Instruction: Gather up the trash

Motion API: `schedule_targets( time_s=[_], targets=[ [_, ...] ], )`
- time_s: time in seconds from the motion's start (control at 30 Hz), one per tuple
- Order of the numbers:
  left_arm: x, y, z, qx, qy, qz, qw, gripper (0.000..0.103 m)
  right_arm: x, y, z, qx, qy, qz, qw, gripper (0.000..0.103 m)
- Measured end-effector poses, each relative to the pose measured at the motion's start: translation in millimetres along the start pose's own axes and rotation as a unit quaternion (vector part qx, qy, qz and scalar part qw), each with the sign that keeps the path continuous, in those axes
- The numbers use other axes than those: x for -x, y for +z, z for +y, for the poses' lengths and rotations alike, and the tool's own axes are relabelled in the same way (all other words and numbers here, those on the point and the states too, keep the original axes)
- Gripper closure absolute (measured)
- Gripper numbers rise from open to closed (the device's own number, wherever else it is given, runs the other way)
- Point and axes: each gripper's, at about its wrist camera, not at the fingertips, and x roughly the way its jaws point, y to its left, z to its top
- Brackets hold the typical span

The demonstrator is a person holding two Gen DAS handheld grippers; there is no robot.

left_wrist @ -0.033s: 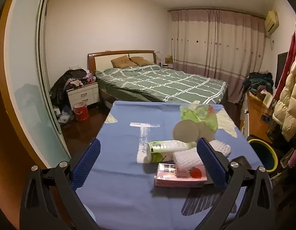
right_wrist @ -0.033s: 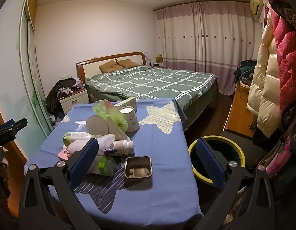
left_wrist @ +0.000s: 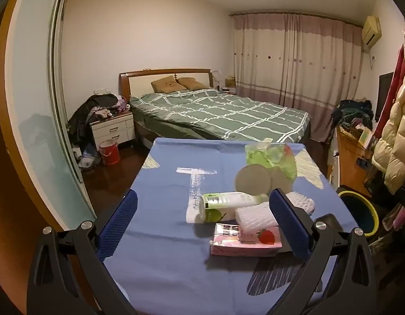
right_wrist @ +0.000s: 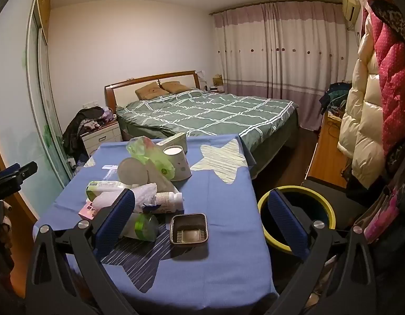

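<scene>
Nothing has changed between one look and the next: both views match, and every piece of trash lies untouched on the blue table [right_wrist: 228,197]. So collecting has not begun, by my judgement.

My left claw [left_wrist: 202,225] is spread wide with nothing between its blue pads; my right claw [right_wrist: 202,223] is equally spread and empty.

The trash sits in a heap at the table's left-middle: a pink carton [left_wrist: 244,242] nearest, a white foam net [left_wrist: 254,216] touching it, a bottle with a green label [left_wrist: 228,204] lying on its side, a green plastic bag [left_wrist: 270,157] farther off, and a paper cup [right_wrist: 177,161]. A dark tray [right_wrist: 189,228] lies near me.

The yellow-rimmed bin [right_wrist: 296,191] stands on the floor just right of the table.

The carton shows a strawberry and print too small to read; the bottle's label is also illegible.
</scene>
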Motion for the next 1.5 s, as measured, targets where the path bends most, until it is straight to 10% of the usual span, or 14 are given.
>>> schedule_targets(
  time_s=[1.5],
  targets=[
    [0, -5, -9, -0.007, -0.020, 0.007, 0.9998, 0.004, -12, -3, 0, -0.005, 0.002, 0.013, 1.000, 0.006]
  ],
)
